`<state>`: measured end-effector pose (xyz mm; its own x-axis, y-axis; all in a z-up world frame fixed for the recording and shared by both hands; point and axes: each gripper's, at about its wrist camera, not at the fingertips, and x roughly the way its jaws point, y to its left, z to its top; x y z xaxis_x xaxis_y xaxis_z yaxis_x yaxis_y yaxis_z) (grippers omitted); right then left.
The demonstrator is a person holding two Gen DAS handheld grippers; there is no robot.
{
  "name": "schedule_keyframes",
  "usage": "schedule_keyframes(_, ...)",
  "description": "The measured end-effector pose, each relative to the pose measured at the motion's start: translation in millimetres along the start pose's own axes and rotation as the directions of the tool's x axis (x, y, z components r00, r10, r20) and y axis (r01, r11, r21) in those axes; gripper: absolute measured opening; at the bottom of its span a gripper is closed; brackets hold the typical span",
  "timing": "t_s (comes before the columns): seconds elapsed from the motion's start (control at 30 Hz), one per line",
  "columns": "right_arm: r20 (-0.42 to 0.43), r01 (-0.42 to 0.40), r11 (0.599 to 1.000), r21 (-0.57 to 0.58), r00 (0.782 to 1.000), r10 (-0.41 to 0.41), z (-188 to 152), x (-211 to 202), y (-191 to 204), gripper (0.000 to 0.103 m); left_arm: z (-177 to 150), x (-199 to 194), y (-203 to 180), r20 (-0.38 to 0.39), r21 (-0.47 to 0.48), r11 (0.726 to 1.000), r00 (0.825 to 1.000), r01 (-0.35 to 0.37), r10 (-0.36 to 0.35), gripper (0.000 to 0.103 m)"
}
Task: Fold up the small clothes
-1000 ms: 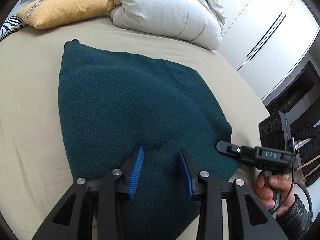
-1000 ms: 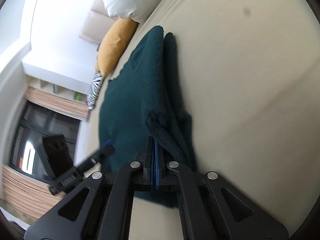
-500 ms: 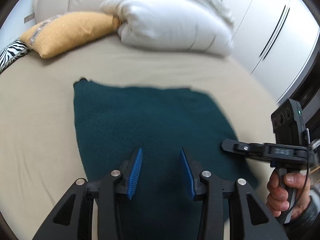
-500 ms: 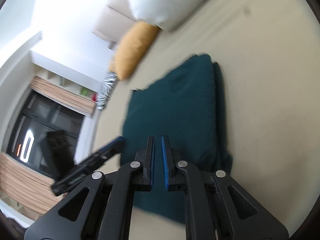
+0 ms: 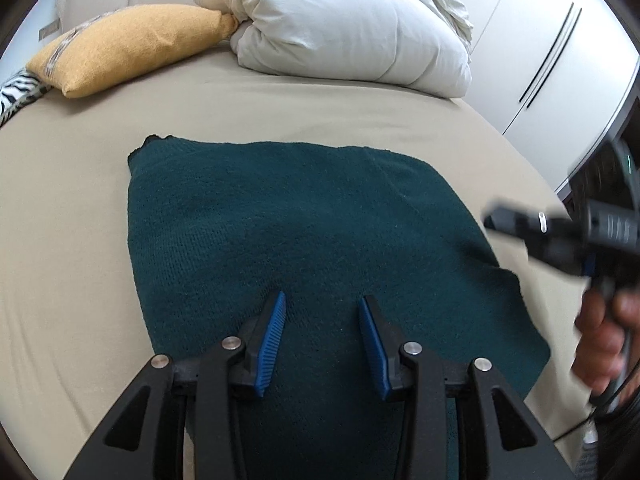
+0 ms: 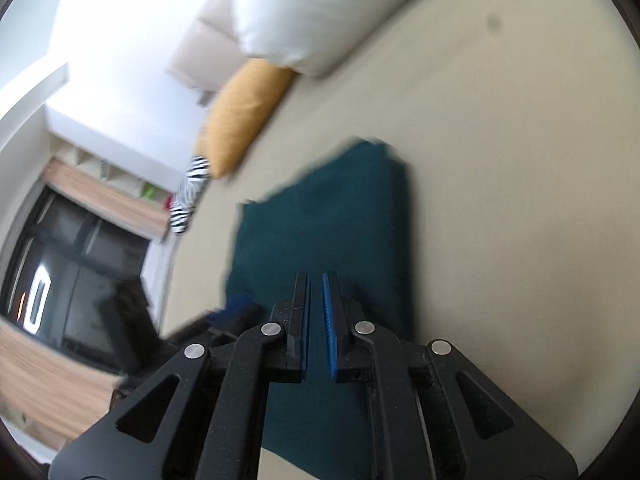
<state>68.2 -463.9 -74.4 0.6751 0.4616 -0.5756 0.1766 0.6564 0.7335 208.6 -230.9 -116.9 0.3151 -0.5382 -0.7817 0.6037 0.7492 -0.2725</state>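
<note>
Green knit garment (image 5: 304,232) flat; long axis crosswise

A bed (image 5: 80,208) with a beige sheet fills most of the view. At its head lie a mustard cushion (image 5: 132,46), a rolled white duvet (image 5: 344,28) and a zebra-striped pillow (image 5: 18,92). White wardrobe doors (image 5: 536,60) with dark slim handles stand on one side. On the other, a dark window (image 6: 60,292) sits beside a wooden shelf (image 6: 100,196), under bright white walls (image 6: 120,32).
</note>
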Motion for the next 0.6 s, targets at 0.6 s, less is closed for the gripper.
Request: schedule_keyframes(0.6, -0.014, 0.135, 0.988, 0.073, 0.991, -0.134, 47.9, 67.5, -51.6, 0.000, 0.3, 3.5, -1.9, -0.038, 0.007, 1.000, 0.999, -0.017, 0.018, 0.041)
